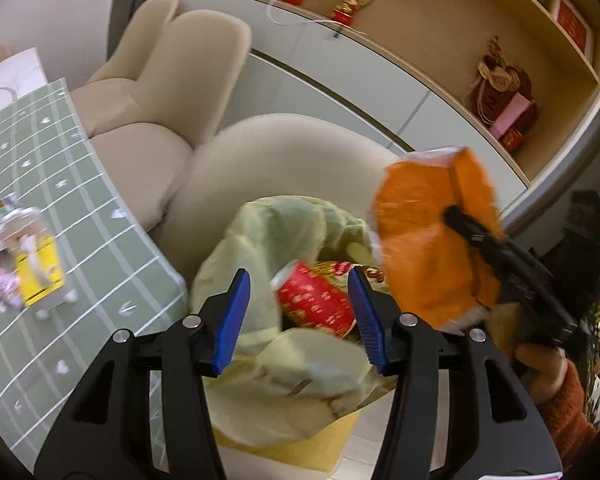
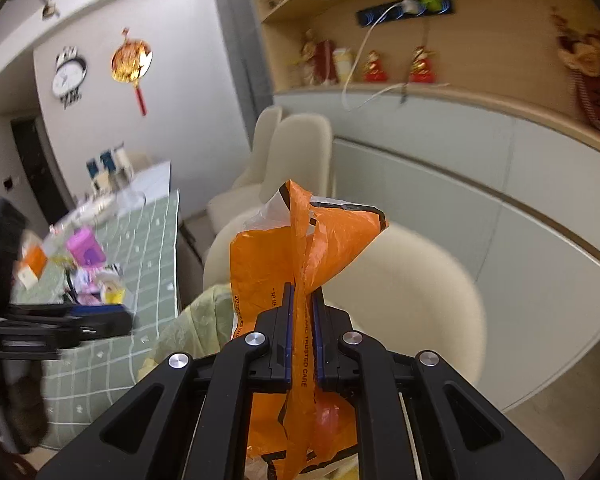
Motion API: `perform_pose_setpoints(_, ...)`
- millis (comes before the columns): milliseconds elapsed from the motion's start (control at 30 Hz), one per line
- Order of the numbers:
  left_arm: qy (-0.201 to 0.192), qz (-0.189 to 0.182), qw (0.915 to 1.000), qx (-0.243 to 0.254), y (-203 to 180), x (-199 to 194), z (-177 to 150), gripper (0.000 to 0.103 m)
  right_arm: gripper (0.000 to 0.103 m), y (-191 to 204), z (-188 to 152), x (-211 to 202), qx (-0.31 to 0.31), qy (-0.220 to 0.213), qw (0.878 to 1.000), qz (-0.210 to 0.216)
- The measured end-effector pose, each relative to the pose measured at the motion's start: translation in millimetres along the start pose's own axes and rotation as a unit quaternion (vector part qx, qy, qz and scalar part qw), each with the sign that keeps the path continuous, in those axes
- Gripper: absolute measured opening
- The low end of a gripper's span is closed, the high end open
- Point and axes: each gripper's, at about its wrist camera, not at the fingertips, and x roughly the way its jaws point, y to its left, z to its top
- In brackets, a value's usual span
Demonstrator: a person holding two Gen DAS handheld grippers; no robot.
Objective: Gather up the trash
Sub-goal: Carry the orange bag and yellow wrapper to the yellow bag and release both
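Orange plastic fills the space between the right hand-held gripper [image 2: 301, 304], whose blue pads are clamped together on a crumpled orange plastic bag [image 2: 296, 248]; the bag rises past the fingertips and also hangs down under the jaws. Just below and to the left of this hand-held gripper sits a pale green bin liner [image 2: 196, 320], and beyond it a cream chair [image 2: 412, 300].

From the left wrist view, the left hand-held gripper [image 1: 299, 304] stands with its jaws apart and nothing pressed between the pads. Straight ahead of its fingertips, framed by them, a red paper cup [image 1: 314, 302] lies on its side inside the green-lined yellow trash bin [image 1: 300, 446]. To the right of these fingers the orange bag hangs above the bin's far edge, pinched by the other hand-held gripper, with an orange sleeve [image 1: 568, 408] behind it. Off to the left lies the bench [image 1: 80, 240] under a green checked cloth, carrying a yellow packet [image 1: 40, 276] and pink wrappers [image 1: 0, 288], blurred.
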Motion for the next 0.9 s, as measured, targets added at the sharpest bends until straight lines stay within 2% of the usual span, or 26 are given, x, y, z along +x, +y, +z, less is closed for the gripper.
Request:
perform_pose_setpoints(67, -0.004, 0.009, 0.9999, -0.012, 12, -11, -4, 0.049, 0.009, 7, -6, 27, 0.003, 0.034, 0.999, 0.009)
perform_pose_setpoints(133, -0.008, 0.017, 0.9996, -0.023, 21, -20, -7, 0.049, 0.009, 16, -16, 55, 0.015, 0.086, 0.996, 0.029)
perform_pose_setpoints(267, -0.021, 0.040, 0.9980, -0.044, 46, -41, -17, 0.049, 0.009, 38, -44, 83, -0.007, 0.161, 0.986, 0.045)
perform_pose_setpoints(400, -0.033, 0.057, 0.9959, -0.063, 66, -59, -25, 0.049, 0.009, 40, -61, 90, -0.002, 0.189, 0.981, 0.038)
perform_pose_setpoints(567, -0.038, 0.073, 0.9913, -0.103, 98, -76, -44, 0.049, 0.013, 32, -62, 77, 0.023, 0.169, 0.985, 0.027)
perform_pose_setpoints(600, -0.039, 0.076, 0.9908, -0.105, 102, -80, -48, 0.049, 0.027, 32, -61, 72, 0.025, 0.159, 0.987, 0.022)
perform_pose_setpoints(633, -0.041, 0.079, 0.9904, -0.106, 108, -85, -54, 0.049, 0.052, 32, -59, 68, 0.026, 0.149, 0.988, 0.016)
perform_pose_setpoints(667, -0.043, 0.081, 0.9900, -0.107, 114, -90, -58, 0.050, 0.061, 33, -59, 59, 0.033, 0.136, 0.990, 0.017)
perform_pose_setpoints(733, -0.047, 0.084, 0.9893, -0.109, 133, -104, -68, 0.051, 0.064, 35, -53, 50, 0.041, 0.131, 0.990, 0.013)
perform_pose_setpoints(800, -0.057, 0.087, 0.9887, -0.108, 155, -119, -77, 0.051, 0.065, 44, -51, 30, 0.034, 0.113, 0.993, -0.026)
perform_pose_setpoints(900, -0.071, 0.103, 0.9863, -0.107, 186, -138, -86, 0.051, 0.066, 66, -45, -1, 0.035, 0.084, 0.995, -0.050)
